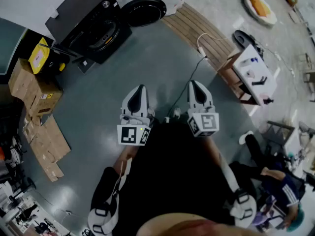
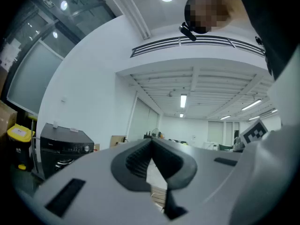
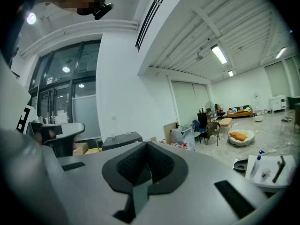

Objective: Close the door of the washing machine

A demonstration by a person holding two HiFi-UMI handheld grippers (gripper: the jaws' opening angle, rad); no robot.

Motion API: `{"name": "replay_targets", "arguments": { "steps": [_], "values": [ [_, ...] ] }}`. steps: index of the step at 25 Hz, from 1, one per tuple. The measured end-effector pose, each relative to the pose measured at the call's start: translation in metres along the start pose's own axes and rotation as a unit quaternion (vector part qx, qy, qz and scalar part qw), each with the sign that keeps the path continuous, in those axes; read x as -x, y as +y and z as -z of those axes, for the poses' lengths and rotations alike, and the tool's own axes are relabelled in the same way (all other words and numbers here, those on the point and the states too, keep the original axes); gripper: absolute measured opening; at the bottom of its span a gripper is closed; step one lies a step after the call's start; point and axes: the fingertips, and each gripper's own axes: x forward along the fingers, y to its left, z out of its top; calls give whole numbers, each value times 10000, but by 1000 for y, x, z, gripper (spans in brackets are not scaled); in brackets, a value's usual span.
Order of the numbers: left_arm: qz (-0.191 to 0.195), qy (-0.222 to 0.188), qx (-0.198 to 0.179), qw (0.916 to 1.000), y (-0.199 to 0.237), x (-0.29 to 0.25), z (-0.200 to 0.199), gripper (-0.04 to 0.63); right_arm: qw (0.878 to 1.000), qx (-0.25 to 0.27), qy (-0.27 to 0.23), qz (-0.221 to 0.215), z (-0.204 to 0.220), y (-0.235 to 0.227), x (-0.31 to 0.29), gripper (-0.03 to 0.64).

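Note:
The black washing machine (image 1: pixel 88 21) stands at the far left of the head view, its round door (image 1: pixel 143 11) swung open to its right. Both grippers are held side by side near my body, well short of the machine. My left gripper (image 1: pixel 141 88) is shut with nothing in it, and so is my right gripper (image 1: pixel 194 84). In the left gripper view the jaws (image 2: pixel 151 141) meet at the tips, with the washing machine (image 2: pixel 63 146) low at the left. In the right gripper view the closed jaws (image 3: pixel 146 145) point level across the room, and the machine's top (image 3: pixel 121 138) shows just left of them.
Cardboard boxes (image 1: pixel 29 82) and flattened cardboard (image 1: pixel 47 144) lie along the left. A yellow container (image 1: pixel 39 55) sits by the machine. A wooden platform (image 1: pixel 206 33), a white cable (image 1: pixel 189 77) and a small white table (image 1: pixel 253 73) are to the right. A person (image 1: pixel 275 181) sits at the lower right.

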Motion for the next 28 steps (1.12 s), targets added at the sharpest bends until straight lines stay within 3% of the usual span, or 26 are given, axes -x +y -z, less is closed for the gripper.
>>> {"name": "replay_targets", "arguments": {
  "steps": [11,17,20,23,28],
  "values": [
    [54,-13,23,10000,7,-2,-3,6,10000,26,-68,-12,-4,11,-4,6],
    [47,-59,36,10000,17,-1,-7,6,9982,23,-599,29,-28,19,-5,6],
    [61,-52,73,9999,22,-1,-7,6,9987,-22,-508,19,-24,21,-12,12],
    [90,-35,91,9999,26,0,-7,6,9998,-1,-213,-29,-13,28,-21,135],
    [113,-34,144,9998,43,5,-4,6,9999,-26,-124,-20,-3,42,-30,143]
  ]
}}
